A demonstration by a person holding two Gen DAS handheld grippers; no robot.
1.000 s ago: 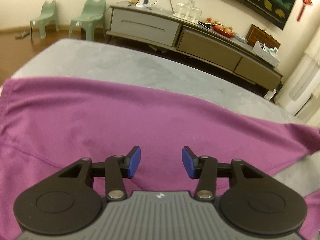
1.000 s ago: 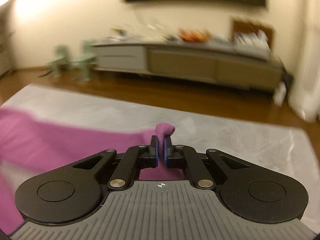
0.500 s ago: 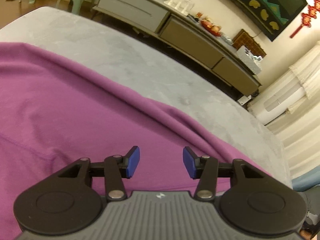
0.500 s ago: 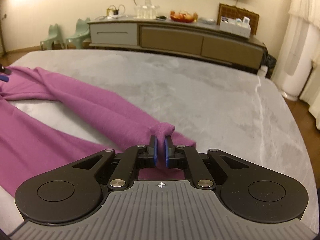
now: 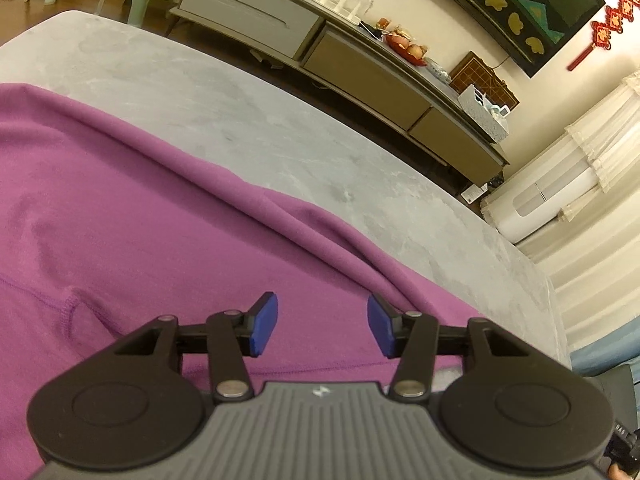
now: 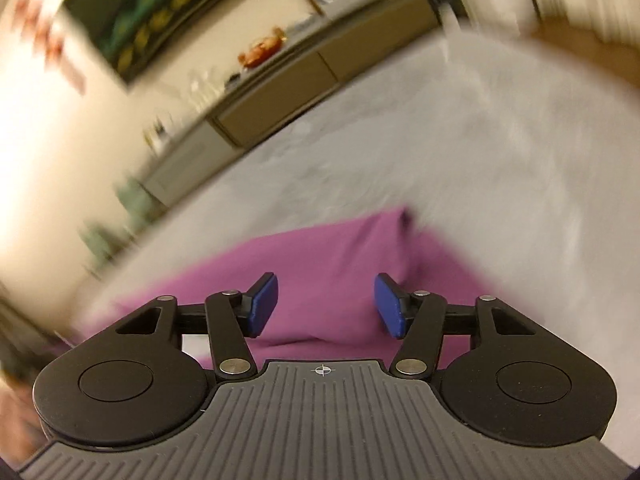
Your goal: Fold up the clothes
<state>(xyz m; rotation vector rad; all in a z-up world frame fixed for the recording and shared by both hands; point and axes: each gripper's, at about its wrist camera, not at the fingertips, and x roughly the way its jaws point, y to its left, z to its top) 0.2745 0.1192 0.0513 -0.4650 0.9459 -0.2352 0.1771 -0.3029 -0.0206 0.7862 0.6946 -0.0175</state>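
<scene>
**Right gripper lets go of the sleeve**

The right gripper point(image 6: 326, 306) is opening its jaws: the blue pads stand apart and nothing is pinched between them. Purple cloth shows below and beyond the gap, but the pads do not press on it. A second ago the same jaws were clamped on a small bunched tip of the purple garment point(image 5: 132, 220), and half a second ago they still held what looked like the end of a long sleeve stretched across the grey surface point(image 5: 280, 120). That sleeve end point(image 6: 360, 240) now lies on the grey surface just ahead of the gripper, set down by the look of it. The right view is heavily blurred and tilted against the earlier level view, so the wrist is turning as it releases; finer detail of how the sleeve lies cannot be read.

The left gripper point(image 5: 322, 330) hovers over the body of the garment with its jaws about half open and empty, much as in the earlier frames. Its view has shifted along the cloth: a ridge-like fold and a hem seam near the gripper now show.

For the task, one sleeve seems to be placed; the garment lies spread on the grey surface, with further folds not yet made.
</scene>
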